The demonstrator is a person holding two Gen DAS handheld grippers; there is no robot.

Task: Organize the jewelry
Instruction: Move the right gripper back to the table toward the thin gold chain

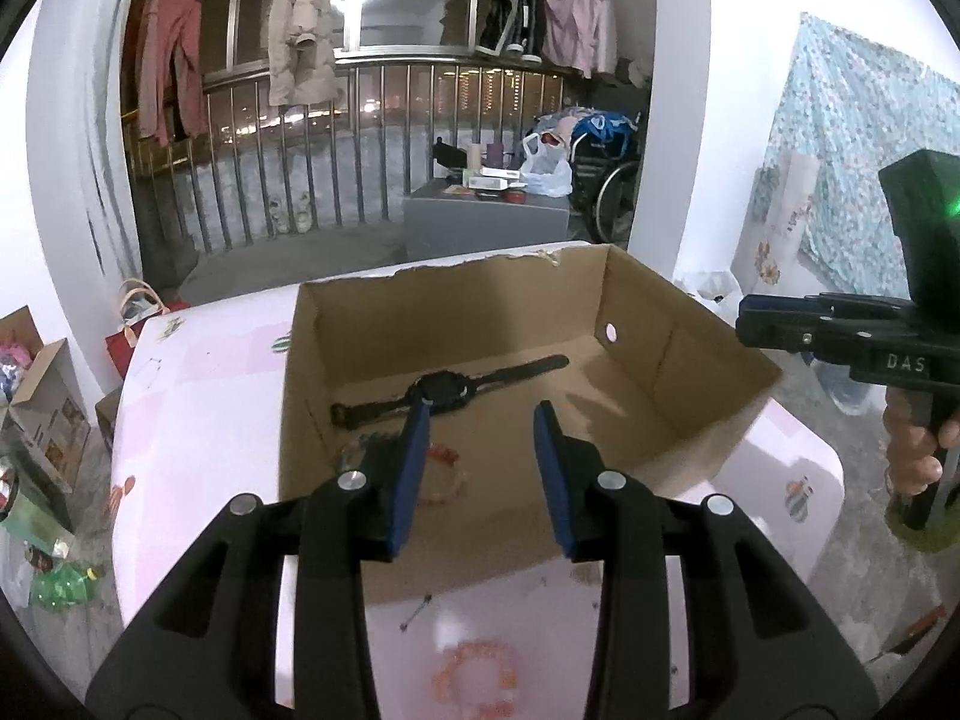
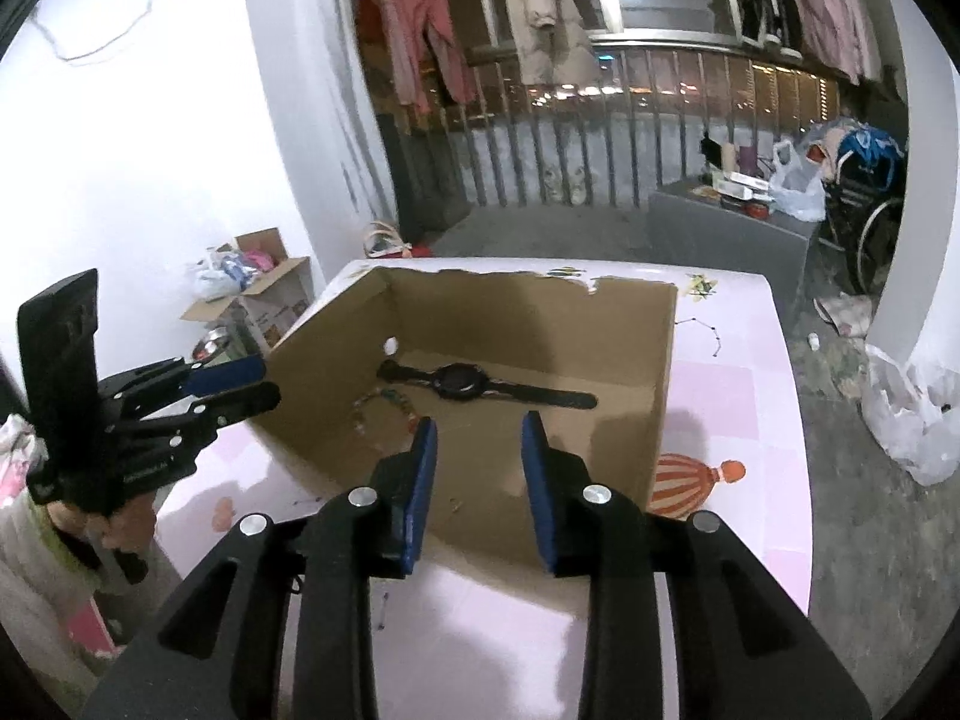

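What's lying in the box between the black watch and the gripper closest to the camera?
In the left wrist view, a pale beaded bracelet lies on the box floor between the watch and the left gripper, partly hidden by one finger.

White walls (image 1: 72,138), balcony railing (image 1: 312,144), hanging clothes (image 1: 300,24), wheelchair (image 1: 606,180)

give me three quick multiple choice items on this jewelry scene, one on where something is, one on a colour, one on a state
1. Where does the black watch lie?
A. inside the cardboard box
B. on the table beside it
C. between a gripper's pads

2. What colour are the gripper pads?
A. red
B. blue
C. white

3. What state is the right gripper in?
A. shut on a bracelet
B. shut on the watch
C. open and empty

Answers: 1 A, the watch lies flat on the box floor; 2 B, both views show blue pads; 3 C, its jaws stand apart with nothing between them.
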